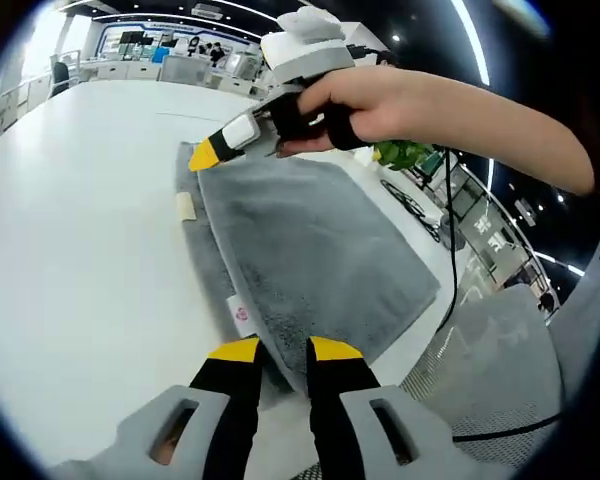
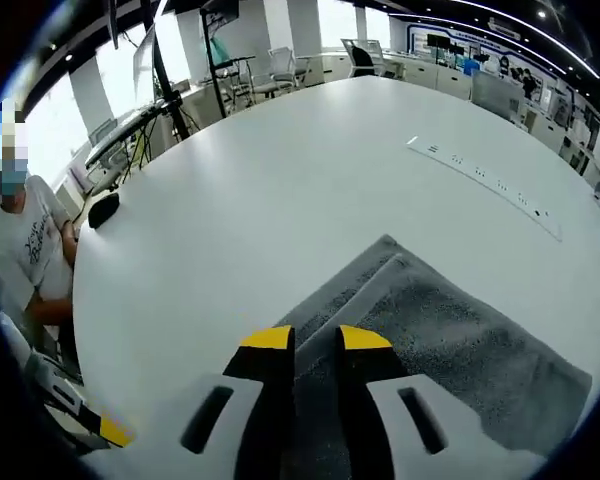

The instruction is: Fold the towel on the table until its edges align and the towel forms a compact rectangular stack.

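A grey towel (image 1: 310, 235) lies folded on the white table (image 1: 80, 220), its upper layer set slightly in from the lower one. A white label (image 1: 242, 315) sticks out at its near left edge. My left gripper (image 1: 285, 352) is shut on the towel's near corner, with cloth between the yellow-tipped jaws. A hand (image 1: 380, 100) holds my right gripper (image 1: 206, 154) at the towel's far corner. In the right gripper view, the right gripper (image 2: 316, 342) is shut on the towel (image 2: 450, 340), whose layered corner points away across the table (image 2: 280, 170).
A small white tag (image 1: 185, 205) lies by the towel's left edge. The table's edge runs close along the towel's right side, with a black cable (image 1: 450, 240) and a green plant (image 1: 405, 152) beyond. A seated person (image 2: 25, 250), a black object (image 2: 103, 210) and a socket strip (image 2: 480, 175) are farther off.
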The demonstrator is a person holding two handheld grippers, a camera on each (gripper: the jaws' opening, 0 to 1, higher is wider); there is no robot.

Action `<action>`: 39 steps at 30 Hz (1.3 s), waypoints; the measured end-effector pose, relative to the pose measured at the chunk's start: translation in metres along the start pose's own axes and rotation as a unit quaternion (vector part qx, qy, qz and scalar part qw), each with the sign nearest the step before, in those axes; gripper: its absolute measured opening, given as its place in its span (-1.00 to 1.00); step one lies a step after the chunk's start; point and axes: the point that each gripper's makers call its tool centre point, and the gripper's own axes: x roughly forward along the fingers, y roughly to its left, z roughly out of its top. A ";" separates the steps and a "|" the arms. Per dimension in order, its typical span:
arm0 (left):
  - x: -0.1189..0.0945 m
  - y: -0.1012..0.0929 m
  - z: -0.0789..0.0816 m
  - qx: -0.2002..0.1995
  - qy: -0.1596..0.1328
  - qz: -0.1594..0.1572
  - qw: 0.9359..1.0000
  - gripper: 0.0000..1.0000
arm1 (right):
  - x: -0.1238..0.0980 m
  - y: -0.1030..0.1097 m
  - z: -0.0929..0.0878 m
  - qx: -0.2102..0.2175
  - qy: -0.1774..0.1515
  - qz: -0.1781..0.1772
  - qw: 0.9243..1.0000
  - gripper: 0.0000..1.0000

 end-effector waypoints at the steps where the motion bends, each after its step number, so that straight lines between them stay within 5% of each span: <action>1: 0.001 -0.001 -0.002 0.004 0.004 0.000 1.000 -0.66 | 0.005 -0.002 -0.001 -0.002 0.002 -0.002 1.000 -0.70; 19: 0.003 -0.010 -0.003 0.004 0.022 0.005 1.000 -0.76 | 0.012 -0.014 -0.003 -0.029 -0.002 -0.009 1.000 -1.00; 26: 0.000 -0.008 0.000 -0.024 0.017 0.015 0.999 -0.86 | -0.005 -0.012 -0.006 -0.021 -0.002 -0.005 1.000 -1.00; 39: -0.015 -0.014 0.022 -0.045 -0.022 0.013 0.999 -0.97 | -0.038 -0.015 0.034 0.028 -0.080 -0.016 0.996 -1.00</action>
